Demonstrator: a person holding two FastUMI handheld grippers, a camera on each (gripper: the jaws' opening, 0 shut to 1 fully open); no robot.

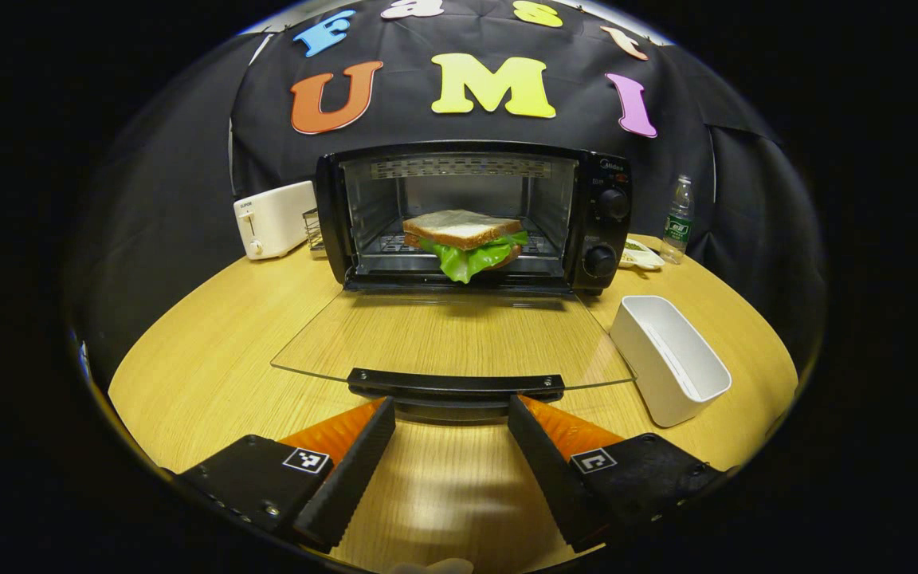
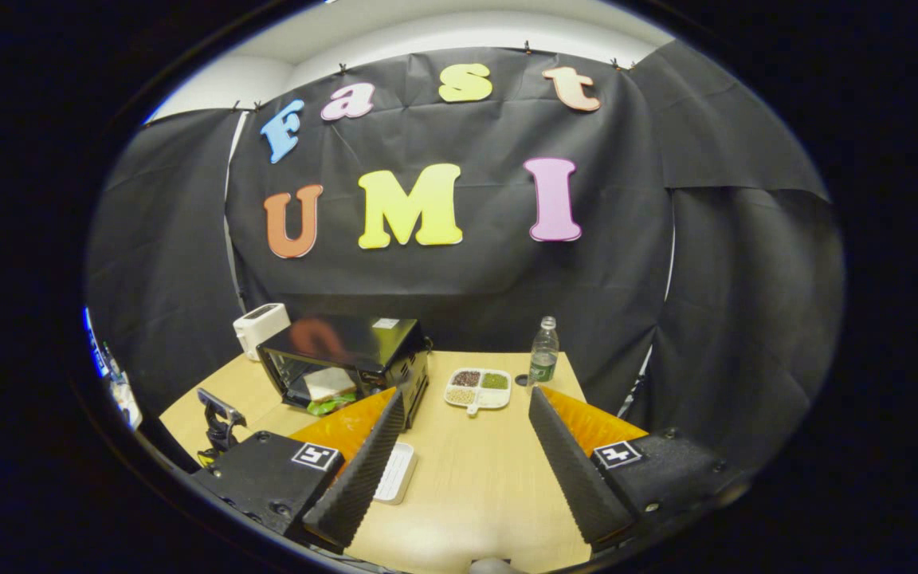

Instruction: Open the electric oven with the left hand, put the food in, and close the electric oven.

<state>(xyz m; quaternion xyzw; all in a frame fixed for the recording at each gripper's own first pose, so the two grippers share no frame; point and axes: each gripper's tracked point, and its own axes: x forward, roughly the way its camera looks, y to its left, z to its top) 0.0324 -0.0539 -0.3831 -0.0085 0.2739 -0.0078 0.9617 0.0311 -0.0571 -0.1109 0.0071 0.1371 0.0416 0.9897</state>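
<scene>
The black electric oven (image 1: 602, 215) stands open at the back of the table. Its glass door (image 1: 451, 335) lies flat towards me, with the black handle (image 1: 455, 385) at its near edge. A sandwich (image 1: 463, 237) with white bread and green lettuce rests on the rack inside. My left gripper (image 1: 451, 406) is open just short of the handle, with nothing between its fingers. In the right gripper view the oven (image 2: 383, 343) and sandwich (image 2: 330, 387) sit far off to the left. My right gripper (image 2: 467, 397) hangs open and empty, high above the table.
A white rectangular container (image 1: 670, 359) lies right of the door, also seen as the container (image 2: 395, 472). A white toaster (image 1: 272, 219) stands left of the oven. A water bottle (image 1: 678, 217) and a divided dish of grains (image 2: 476, 388) sit at the back right.
</scene>
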